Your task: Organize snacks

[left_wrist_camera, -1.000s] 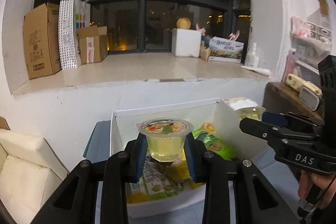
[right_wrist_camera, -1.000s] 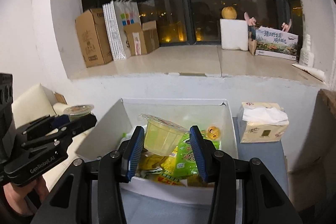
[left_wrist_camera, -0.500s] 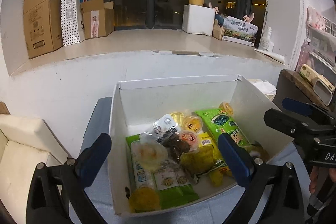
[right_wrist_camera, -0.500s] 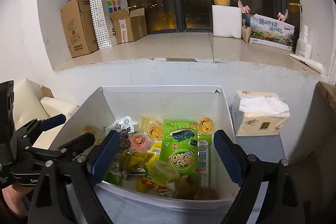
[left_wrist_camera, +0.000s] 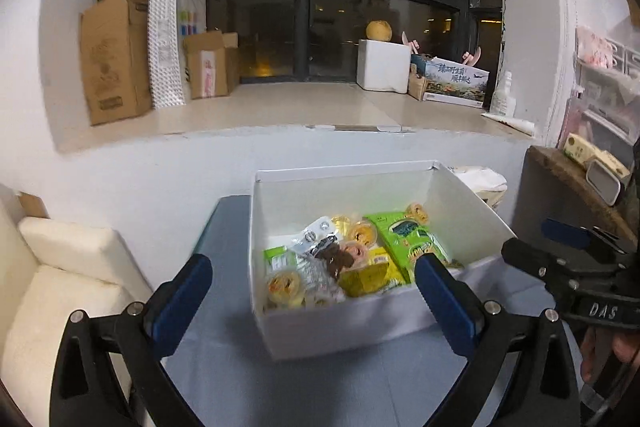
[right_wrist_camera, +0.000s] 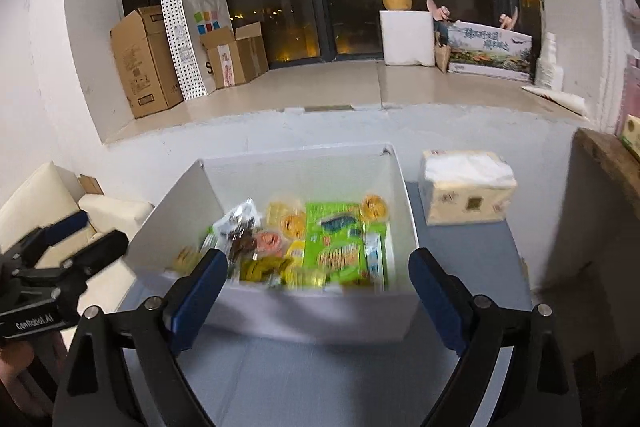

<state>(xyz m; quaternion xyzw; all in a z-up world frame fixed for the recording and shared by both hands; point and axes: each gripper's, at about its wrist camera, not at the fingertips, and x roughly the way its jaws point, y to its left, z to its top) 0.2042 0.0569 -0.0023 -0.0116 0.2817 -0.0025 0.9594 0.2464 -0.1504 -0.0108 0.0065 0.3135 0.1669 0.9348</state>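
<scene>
A white box (left_wrist_camera: 348,323) stands on the blue-grey table and holds several snacks: jelly cups (left_wrist_camera: 285,285), a green packet (left_wrist_camera: 408,239) and yellow packs. The box also shows in the right wrist view (right_wrist_camera: 320,311) with the green packet (right_wrist_camera: 338,243) inside. My left gripper (left_wrist_camera: 316,287) is open and empty, in front of the box's near wall. My right gripper (right_wrist_camera: 318,285) is open and empty, also just in front of the box. Each gripper shows at the edge of the other's view: the right one (left_wrist_camera: 560,259) and the left one (right_wrist_camera: 68,247).
A tissue box (right_wrist_camera: 466,187) sits right of the white box. A cream cushion (left_wrist_camera: 60,267) lies to the left. A wooden shelf (left_wrist_camera: 576,195) stands at the right. Cardboard boxes (right_wrist_camera: 144,63) and a paper bag (right_wrist_camera: 196,39) line the window sill behind.
Both grippers held jelly cups a second ago; they opened, the cups now lie in the box, and both grippers have pulled back from it.
</scene>
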